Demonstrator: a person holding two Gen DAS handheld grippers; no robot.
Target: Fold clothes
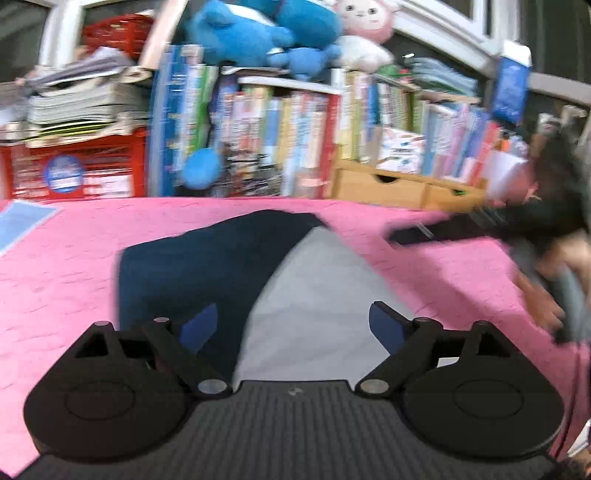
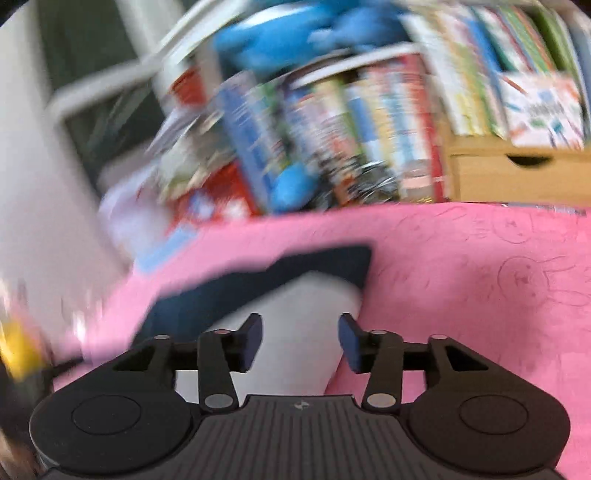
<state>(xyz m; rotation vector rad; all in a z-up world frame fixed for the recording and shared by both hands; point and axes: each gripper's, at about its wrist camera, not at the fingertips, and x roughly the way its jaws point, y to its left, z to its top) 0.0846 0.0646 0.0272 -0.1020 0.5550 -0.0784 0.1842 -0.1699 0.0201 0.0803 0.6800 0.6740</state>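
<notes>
From the left wrist view, the left gripper stands with its blue-padded jaws spread wide and nothing between them. Below and just beyond the jaws lies the folded garment of dark navy and pale grey cloth, flat on the pink quilted bed cover; the grey panel runs between the two pads, the navy part spreads to the left and far side. Only this view shows the person's hand at the right edge, badly blurred, with the other gripper's dark body beside it (its jaws cannot be made out here). Along the far side stand a long row of upright colourful books, a red plastic crate stacked with magazines at the left, a light wooden drawer box to the right, and a blue plush toy and a pink one on top. A pale blue sheet lies at the far left of the cover.

The right wrist view is tilted and smeared. The right gripper has its jaws partly apart, empty, with the grey part of the garment beneath and between them and the navy part beyond to the left. Only here do faint rabbit drawings show on the pink cover at the right, and a yellow blurred object at the near left edge.
</notes>
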